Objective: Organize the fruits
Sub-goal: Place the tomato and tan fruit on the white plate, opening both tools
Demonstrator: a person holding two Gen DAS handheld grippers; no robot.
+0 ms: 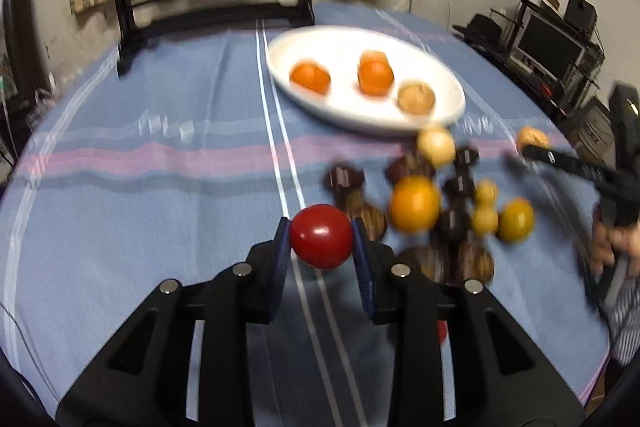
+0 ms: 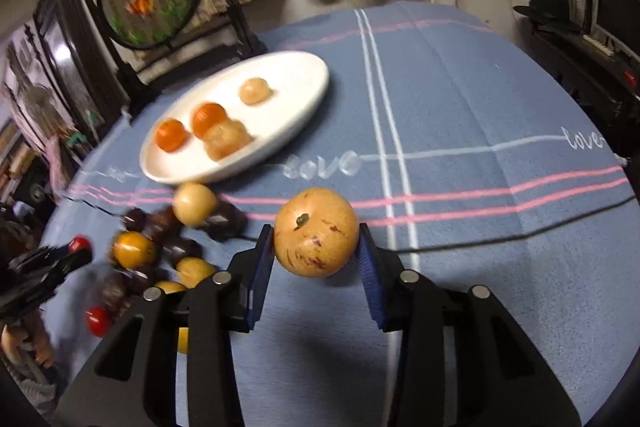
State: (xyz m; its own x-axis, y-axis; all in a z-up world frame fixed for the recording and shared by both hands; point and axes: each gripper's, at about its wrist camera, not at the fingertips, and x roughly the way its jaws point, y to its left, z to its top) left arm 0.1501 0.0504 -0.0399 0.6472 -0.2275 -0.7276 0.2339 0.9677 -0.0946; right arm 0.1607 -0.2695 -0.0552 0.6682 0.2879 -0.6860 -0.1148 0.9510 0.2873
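- My left gripper [image 1: 321,239] is clenched on a red fruit [image 1: 321,236], pads touching both its sides, lifted clear of the blue striped tablecloth [image 1: 160,187]
- My right gripper [image 2: 317,255] is grasping a tan speckled fruit [image 2: 317,231] the same way, held above the cloth
- Just beside the left fingers lies the loose pile [image 1: 436,211]: yellow-orange, pale yellow and dark brown pieces, touching or overlapping one another; the blur keeps me from a firm count
- The right view shows another small red fruit [image 2: 99,321] at the pile's near edge
- Beyond the pile sits the white oval plate [image 1: 312,39], holding two orange fruits and at least one tan fruit
- I judge the job well short of half done: a few pieces plated, two in my grip, most of the heap unsorted
- What is left, as I read it, is carrying both held fruits over to the plate, then working through the pile
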